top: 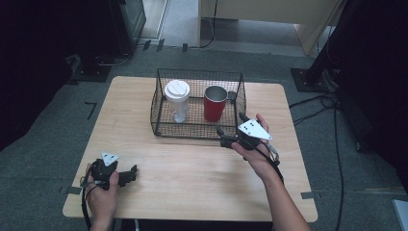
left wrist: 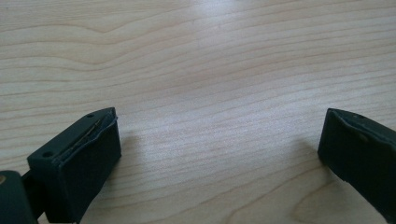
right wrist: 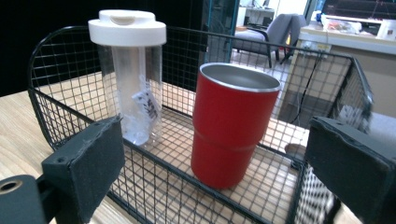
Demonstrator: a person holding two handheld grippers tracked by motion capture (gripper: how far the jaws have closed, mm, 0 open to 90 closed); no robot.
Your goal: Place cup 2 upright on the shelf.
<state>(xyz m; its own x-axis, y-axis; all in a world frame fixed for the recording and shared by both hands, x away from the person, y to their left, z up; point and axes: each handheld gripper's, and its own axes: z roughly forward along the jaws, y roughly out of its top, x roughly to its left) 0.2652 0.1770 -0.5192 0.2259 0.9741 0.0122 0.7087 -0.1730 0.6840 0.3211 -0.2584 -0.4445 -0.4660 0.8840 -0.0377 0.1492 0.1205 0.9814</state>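
A black wire basket stands on the far middle of the wooden table. Inside it are a clear tumbler with a white lid and a red metal cup, both upright. My right gripper is held just off the basket's front right corner, open, with nothing between its jaws. In the right gripper view it faces the red cup through the basket, with the tumbler to the cup's left. My left gripper rests open near the table's front left corner, over bare wood.
Grey carpet surrounds the table. Black stands and cables lie on the floor to the right, and dark equipment sits at the back left. Bare wood stretches between the two grippers.
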